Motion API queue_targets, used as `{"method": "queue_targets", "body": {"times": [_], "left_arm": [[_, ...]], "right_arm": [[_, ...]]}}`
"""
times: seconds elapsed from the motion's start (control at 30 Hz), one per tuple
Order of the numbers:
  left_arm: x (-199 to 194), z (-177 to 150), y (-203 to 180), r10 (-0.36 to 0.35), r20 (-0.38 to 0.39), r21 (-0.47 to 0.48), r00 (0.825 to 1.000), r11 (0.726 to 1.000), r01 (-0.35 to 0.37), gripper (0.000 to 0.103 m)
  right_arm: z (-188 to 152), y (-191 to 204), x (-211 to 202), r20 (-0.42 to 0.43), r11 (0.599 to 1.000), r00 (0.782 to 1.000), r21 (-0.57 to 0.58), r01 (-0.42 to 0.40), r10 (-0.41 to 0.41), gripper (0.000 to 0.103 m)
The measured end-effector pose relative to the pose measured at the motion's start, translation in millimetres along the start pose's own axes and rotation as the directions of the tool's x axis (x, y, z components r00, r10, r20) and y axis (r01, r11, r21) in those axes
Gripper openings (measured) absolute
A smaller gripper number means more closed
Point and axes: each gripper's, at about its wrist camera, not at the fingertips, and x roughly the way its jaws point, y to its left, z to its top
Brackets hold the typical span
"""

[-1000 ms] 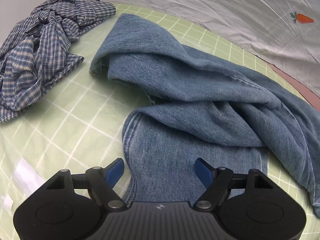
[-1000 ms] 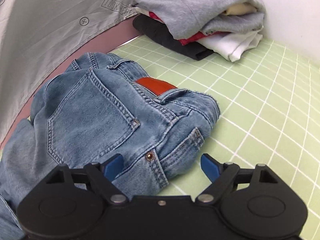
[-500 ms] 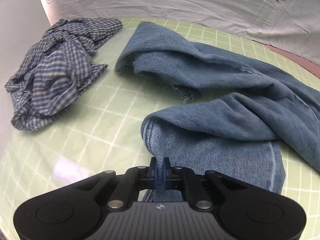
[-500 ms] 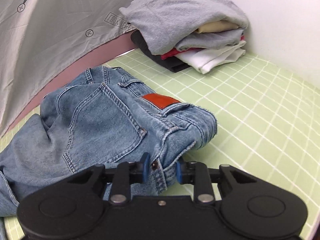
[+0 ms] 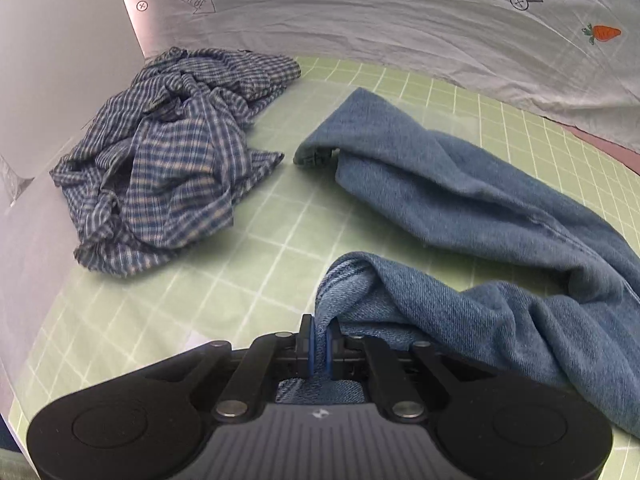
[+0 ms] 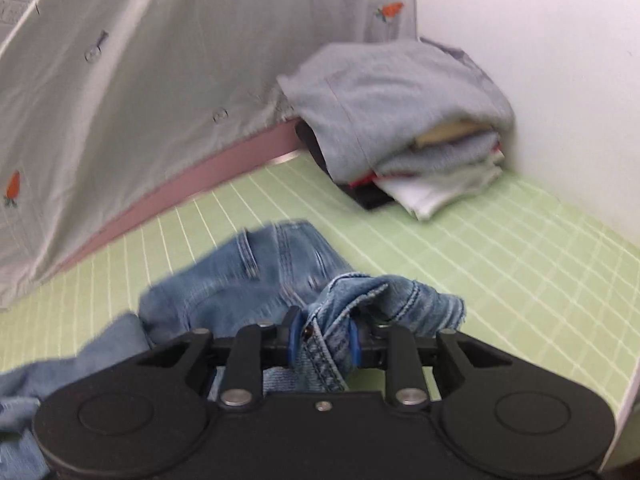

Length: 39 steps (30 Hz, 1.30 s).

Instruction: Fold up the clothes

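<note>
Your left gripper (image 5: 319, 344) is pinched nearly closed on the hem end of one leg of the jeans (image 5: 460, 200), the blue pads squeezing a thin fold of denim that bunches up just ahead of them. Your right gripper (image 6: 322, 338) is clamped on the thicker waistband end of the same jeans (image 6: 248, 280), its pads held a little apart by the stitched seams and a rivet between them.

From your left tool, the gripped leg runs off to the right, and the other leg lies beyond it across the green grid mat (image 5: 280, 232), its open cuff pointing toward a crumpled blue checked shirt (image 5: 172, 160) that sits close by but apart from the denim. From your right tool, the seat of the jeans spreads out to the left on the mat. Farther off, in the corner against the white wall, stands a stack of folded clothes (image 6: 404, 120) topped by a grey garment. A grey printed sheet (image 6: 140, 80) hangs along the mat's far edge.
</note>
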Motion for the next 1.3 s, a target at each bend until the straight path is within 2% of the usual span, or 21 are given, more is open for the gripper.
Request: {"method": "queue_targets", "body": {"times": [0.13, 0.27, 0.3, 0.4, 0.43, 0.53, 0.67, 0.73, 0.87, 1.0, 1.1, 1.27, 1.3], "left_arm": [[15, 13, -5, 0.009, 0.003, -0.004, 1.000, 1.000, -0.009, 0.006], [26, 15, -11, 0.032, -0.010, -0.034, 0.999, 0.999, -0.033, 0.006], [28, 14, -11, 0.037, -0.016, -0.046, 0.999, 0.998, -0.038, 0.006], [31, 11, -12, 0.049, -0.030, -0.065, 0.998, 0.997, -0.051, 0.007], [33, 9, -13, 0.051, -0.038, -0.064, 0.998, 0.997, -0.054, 0.007], [37, 5, -16, 0.056, -0.062, -0.041, 0.997, 0.997, -0.059, 0.007], [41, 2, -22, 0.069, -0.073, 0.006, 0.995, 0.998, -0.069, 0.008], [41, 2, -24, 0.075, -0.072, 0.012, 0.995, 0.997, -0.074, 0.008], [40, 0, -24, 0.079, -0.069, 0.013, 0.994, 0.997, -0.078, 0.009], [37, -4, -21, 0.070, -0.070, 0.000, 0.995, 0.998, -0.070, 0.011], [35, -6, -20, 0.070, -0.064, -0.001, 0.995, 0.998, -0.071, 0.014], [34, -5, -19, 0.066, -0.063, -0.003, 0.996, 0.998, -0.067, 0.016], [34, -5, -18, 0.063, -0.063, -0.008, 0.996, 0.998, -0.064, 0.016]], "right_arm": [[66, 49, 55, 0.095, 0.997, 0.993, -0.047, -0.068, 0.072, 0.019], [129, 101, 113, 0.179, 0.986, 0.973, -0.101, -0.130, 0.146, 0.019], [135, 109, 123, 0.178, 0.984, 0.971, -0.111, -0.139, 0.157, 0.019], [128, 123, 145, 0.124, 0.979, 0.977, -0.130, -0.155, 0.171, 0.026], [121, 123, 147, 0.111, 0.980, 0.980, -0.130, -0.153, 0.168, 0.034], [94, 110, 140, 0.084, 0.985, 0.987, -0.112, -0.128, 0.138, 0.048], [67, 80, 123, 0.054, 0.995, 0.995, -0.056, -0.082, 0.085, 0.056], [50, 66, 117, 0.028, 0.999, 0.999, -0.026, -0.043, 0.044, 0.067], [5, 44, 122, -0.114, 1.000, 0.994, 0.025, 0.000, 0.003, 0.068], [-32, 36, 120, -0.191, 0.998, 0.982, 0.068, 0.017, -0.004, 0.068], [-47, 38, 125, -0.235, 0.993, 0.971, 0.111, -0.024, 0.050, 0.068], [-53, 56, 144, -0.265, 0.993, 0.959, 0.096, -0.075, 0.098, 0.068], [-52, 60, 146, -0.262, 0.991, 0.958, 0.094, -0.097, 0.119, 0.058]]}}
